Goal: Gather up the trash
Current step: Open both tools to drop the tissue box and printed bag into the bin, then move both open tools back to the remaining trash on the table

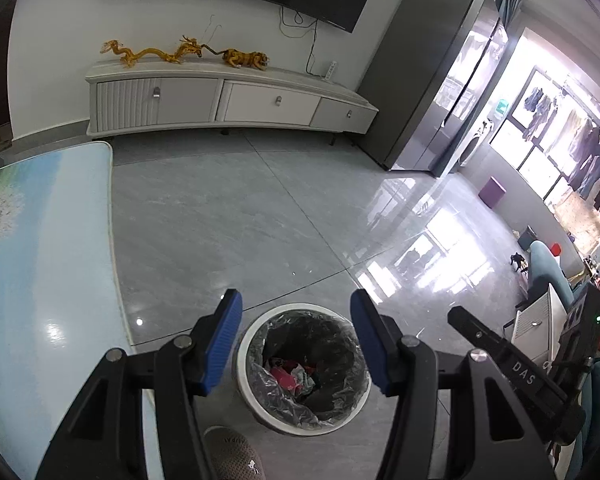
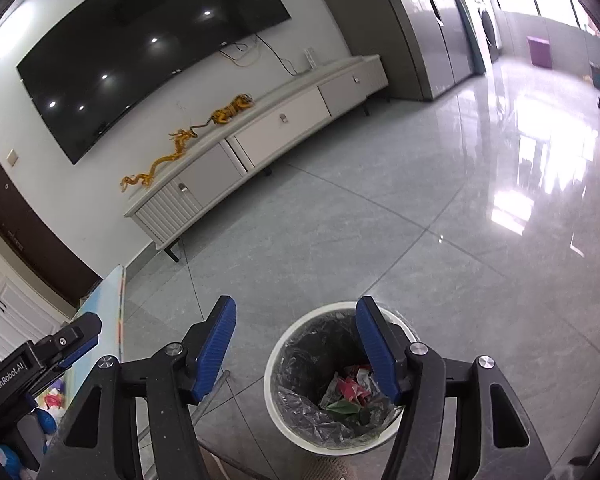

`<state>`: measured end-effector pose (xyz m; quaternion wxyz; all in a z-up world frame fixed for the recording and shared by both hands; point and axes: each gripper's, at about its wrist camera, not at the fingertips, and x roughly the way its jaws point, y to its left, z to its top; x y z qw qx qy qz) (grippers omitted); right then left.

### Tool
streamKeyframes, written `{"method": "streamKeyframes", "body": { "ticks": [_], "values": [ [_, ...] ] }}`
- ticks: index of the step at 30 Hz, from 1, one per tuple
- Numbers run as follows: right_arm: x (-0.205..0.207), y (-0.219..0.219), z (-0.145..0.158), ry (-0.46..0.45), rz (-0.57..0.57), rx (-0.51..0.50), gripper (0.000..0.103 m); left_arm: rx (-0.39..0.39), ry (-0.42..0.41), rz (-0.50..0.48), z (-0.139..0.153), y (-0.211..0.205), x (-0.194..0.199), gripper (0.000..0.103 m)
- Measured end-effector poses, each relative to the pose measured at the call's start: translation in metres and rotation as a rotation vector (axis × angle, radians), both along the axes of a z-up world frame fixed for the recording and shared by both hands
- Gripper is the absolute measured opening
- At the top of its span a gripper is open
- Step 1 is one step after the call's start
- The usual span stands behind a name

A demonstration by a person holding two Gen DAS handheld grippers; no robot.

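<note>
Both grippers, left [image 1: 296, 344] and right [image 2: 296, 344], hang spread and empty over the white bag-lined bin [image 1: 256, 392] at lower centre, so a careless dip could snag its liner.

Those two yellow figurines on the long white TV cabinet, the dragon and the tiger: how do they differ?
The golden dragon figurine is long, thin and wavy, stretched along the white TV cabinet; the striped orange tiger figurine is short, compact and crouched. The dragon is plain gold, while the tiger carries dark stripes. The dragon lies nearer the cabinet's ribbed end, the tiger nearer its middle. Both rest on the cabinet top beneath the television.
</note>
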<state>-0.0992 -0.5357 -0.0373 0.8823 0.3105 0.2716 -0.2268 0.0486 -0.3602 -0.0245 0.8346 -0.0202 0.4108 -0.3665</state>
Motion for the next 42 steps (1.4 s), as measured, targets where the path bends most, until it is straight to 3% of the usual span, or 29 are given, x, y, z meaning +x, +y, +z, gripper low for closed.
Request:
{"method": "streamKeyframes", "body": {
  "ticks": [11, 18, 25, 34, 42],
  "values": [
    [-0.002, 0.058, 0.058, -0.083, 0.055, -0.155, 0.064, -0.02, -0.13, 0.186, 0.042, 0.118, -0.014, 0.054],
    [-0.005, 0.092, 0.086, -0.123, 0.07, -0.233, 0.069, -0.006, -0.239, 0.379, 0.065, 0.217, -0.018, 0.055],
    [0.008, 0.133, 0.106, -0.142, 0.14, -0.298, 0.074, 0.056, -0.319, 0.589, 0.073, 0.335, -0.029, 0.055],
    [0.037, 0.182, 0.121, -0.183, 0.241, -0.34, 0.074, 0.115, -0.306, 0.803, 0.054, 0.477, -0.036, 0.056],
    [0.064, 0.221, 0.121, -0.174, 0.333, -0.373, 0.074, 0.111, -0.246, 0.872, 0.028, 0.534, -0.039, 0.055]
  ]
}}
